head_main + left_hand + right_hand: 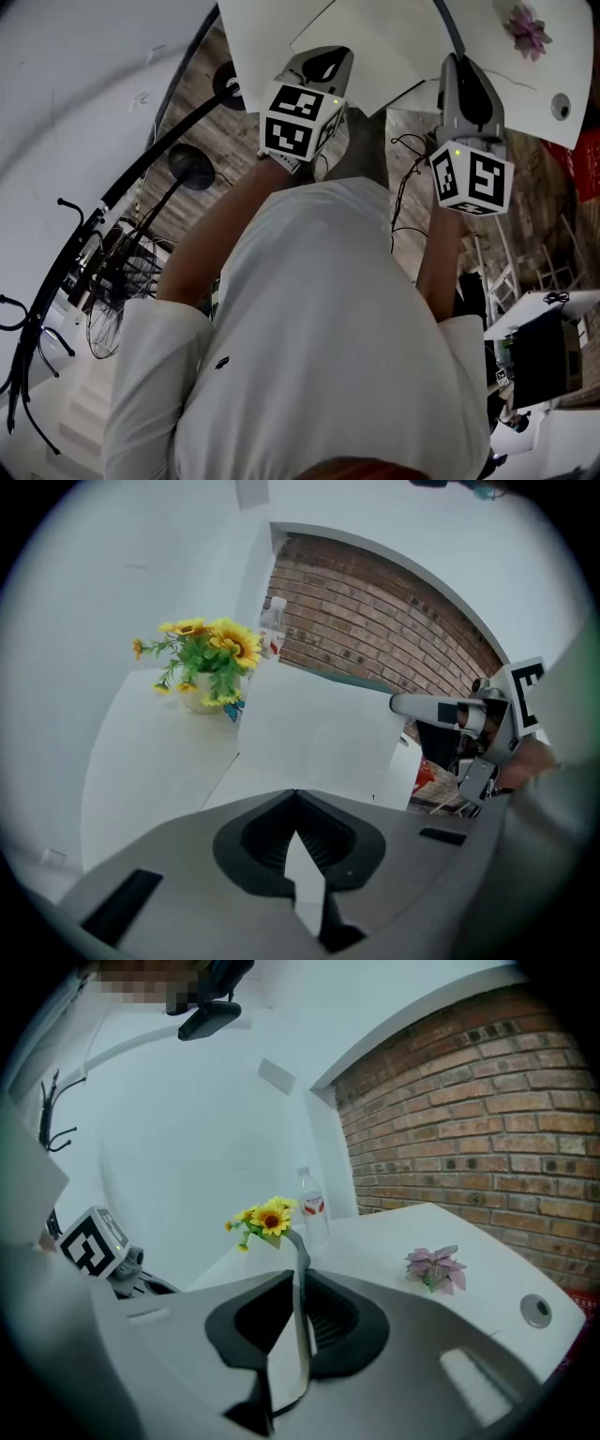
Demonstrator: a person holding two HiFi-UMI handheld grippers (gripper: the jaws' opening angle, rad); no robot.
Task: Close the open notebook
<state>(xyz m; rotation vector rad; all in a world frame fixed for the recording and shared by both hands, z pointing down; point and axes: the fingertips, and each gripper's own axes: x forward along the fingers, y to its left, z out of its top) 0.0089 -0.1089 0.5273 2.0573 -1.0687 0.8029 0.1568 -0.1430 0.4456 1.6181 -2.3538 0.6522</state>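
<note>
The notebook [281, 42] is white and lies on the white table [534, 80] at the top of the head view, with one leaf lifted. My left gripper [321, 64] is shut on that leaf. In the left gripper view the leaf [319, 733] stands up as a broad white sheet in front of the jaws of the left gripper [298, 803]. My right gripper [459, 80] is shut on the same notebook. In the right gripper view the thin sheet [300, 1241] shows edge-on between the jaws of the right gripper [298, 1283]. The notebook's lower half is hidden behind the grippers.
A pot of sunflowers [208, 658] and a water bottle [272, 630] stand at the table's far side near the white wall. A pink flower [433, 1267] and a round grommet [536, 1309] lie to the right. A brick wall [487, 1101] runs beyond the table.
</note>
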